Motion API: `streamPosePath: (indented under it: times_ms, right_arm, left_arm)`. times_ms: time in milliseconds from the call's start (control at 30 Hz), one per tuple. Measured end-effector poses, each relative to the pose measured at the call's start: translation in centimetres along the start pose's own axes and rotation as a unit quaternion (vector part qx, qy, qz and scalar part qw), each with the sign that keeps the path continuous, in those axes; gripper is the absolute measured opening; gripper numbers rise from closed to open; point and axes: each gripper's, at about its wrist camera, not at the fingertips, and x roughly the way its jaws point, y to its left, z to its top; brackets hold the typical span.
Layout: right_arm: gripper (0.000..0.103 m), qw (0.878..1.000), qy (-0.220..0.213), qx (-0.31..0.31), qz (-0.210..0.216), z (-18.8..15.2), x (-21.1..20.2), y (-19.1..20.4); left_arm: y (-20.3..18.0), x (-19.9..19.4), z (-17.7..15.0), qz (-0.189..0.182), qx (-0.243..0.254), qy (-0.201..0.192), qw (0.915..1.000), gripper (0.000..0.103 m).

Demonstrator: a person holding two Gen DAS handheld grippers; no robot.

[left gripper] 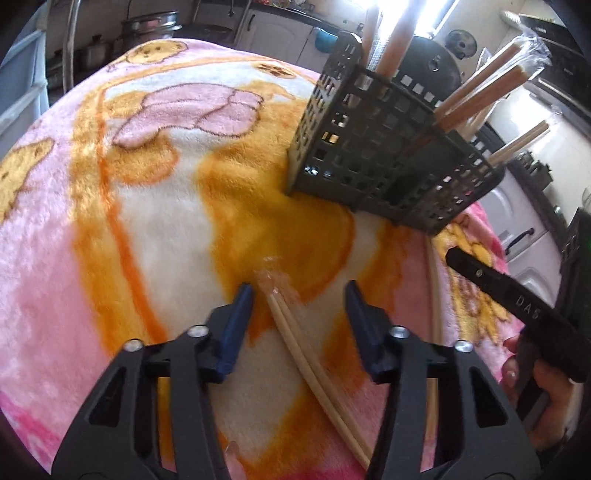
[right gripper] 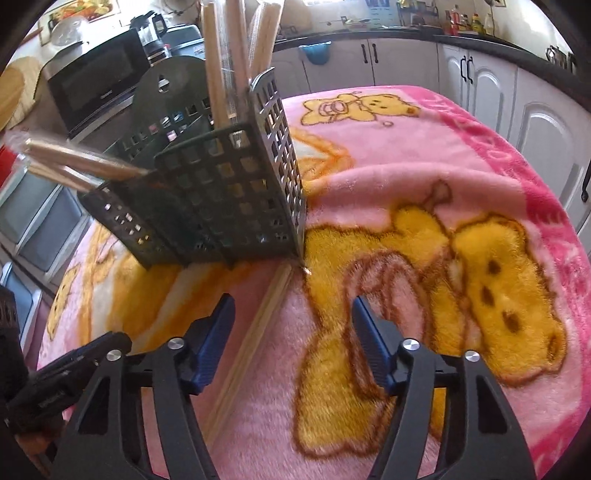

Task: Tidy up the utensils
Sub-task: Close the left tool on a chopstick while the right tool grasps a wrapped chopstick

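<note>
A dark green lattice utensil basket (left gripper: 388, 147) (right gripper: 221, 192) stands on the pink and orange bear blanket (left gripper: 147, 206) (right gripper: 424, 177). Several wrapped chopstick pairs stick out of it. My left gripper (left gripper: 300, 304) is open low over the blanket, and a pale chopstick pair (left gripper: 295, 343) in a clear wrapper lies between its blue pads without touching them. My right gripper (right gripper: 292, 309) is also open, straddling another chopstick pair (right gripper: 255, 339) that points at the basket's corner. This pair lies nearer its left pad. A finger of the right gripper (left gripper: 480, 275) and a hand show in the left wrist view.
White kitchen cabinets (right gripper: 491, 85) run behind the table, and a black microwave (right gripper: 96, 81) sits behind the basket. Metal pots (left gripper: 151, 26) stand at the far left. The blanket drops off at the table's edges (right gripper: 554, 192). The left gripper's body (right gripper: 66, 369) is at the lower left.
</note>
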Motion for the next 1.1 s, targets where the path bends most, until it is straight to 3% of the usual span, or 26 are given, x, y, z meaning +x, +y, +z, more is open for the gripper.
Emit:
streamPosePath:
  times_ms: [167,267,467,567,633,867,1100]
  right_arm:
    - [0.048,1.0,0.006,0.02,-0.005,0.7,1.6,0.1]
    - [0.042,0.999,0.009,0.038,-0.021,0.8,2.3,-0.1]
    - [0.035,0.999,0.006,0.035,-0.038,0.8,2.7,-0.2]
    - [0.02,0.999,0.009,0.038,-0.031,0.8,2.5,-1.0]
    - [0.016,0.998,0.012,0.055,-0.011,0.7,2.3,-2.1]
    - [0.011,0.992,0.006,0.118,0.048,0.0,0.4,-4.9]
    - [0.01,0.987,-0.041,0.132,0.08,0.0,-3.6,-7.1]
  left_arm:
    - [0.4,0.3,0.2,0.009,0.003,-0.008,0.9999,0.018]
    - [1.5,0.2,0.3,-0.005,-0.015,-0.008,0.9999,0.011]
    - [1.9,0.0,0.3,-0.012,-0.016,-0.009,0.9998,0.01]
    - [2.0,0.1,0.4,-0.015,-0.02,-0.009,0.9996,0.009]
    - [2.3,0.0,0.3,-0.016,-0.021,-0.01,0.9996,0.009]
    - [2.3,-0.2,0.2,-0.02,-0.024,-0.01,0.9995,0.007]
    - [2.3,-1.2,0.3,-0.048,-0.031,-0.021,0.9982,0.005]
